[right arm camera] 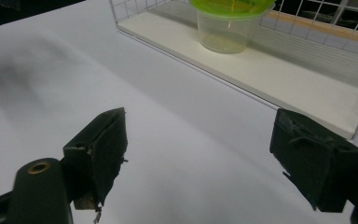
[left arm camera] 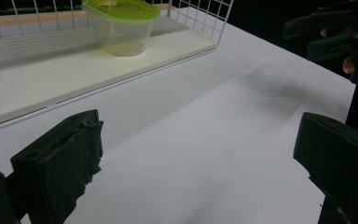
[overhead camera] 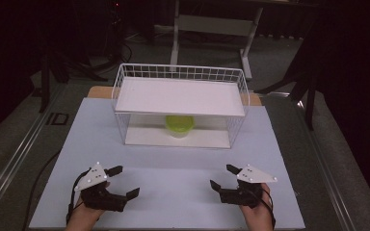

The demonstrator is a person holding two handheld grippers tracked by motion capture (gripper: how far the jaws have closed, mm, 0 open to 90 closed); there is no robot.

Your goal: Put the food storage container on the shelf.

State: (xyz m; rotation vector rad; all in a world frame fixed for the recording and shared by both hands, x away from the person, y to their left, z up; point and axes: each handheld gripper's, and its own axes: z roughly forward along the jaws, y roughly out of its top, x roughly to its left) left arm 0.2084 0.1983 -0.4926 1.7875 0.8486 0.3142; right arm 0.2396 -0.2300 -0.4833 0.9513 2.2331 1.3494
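Fingers of the left gripper spread wide over the white table, as does the right gripper. Between them, farther back, a green-lidded container sits on the wire rack's lower shelf; gripper views reveal its clear walls.

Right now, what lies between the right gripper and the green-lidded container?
Bare white table, then the rack's front wire and white bottom board, as the right gripper view shows. The right gripper is open; the container sits inside.
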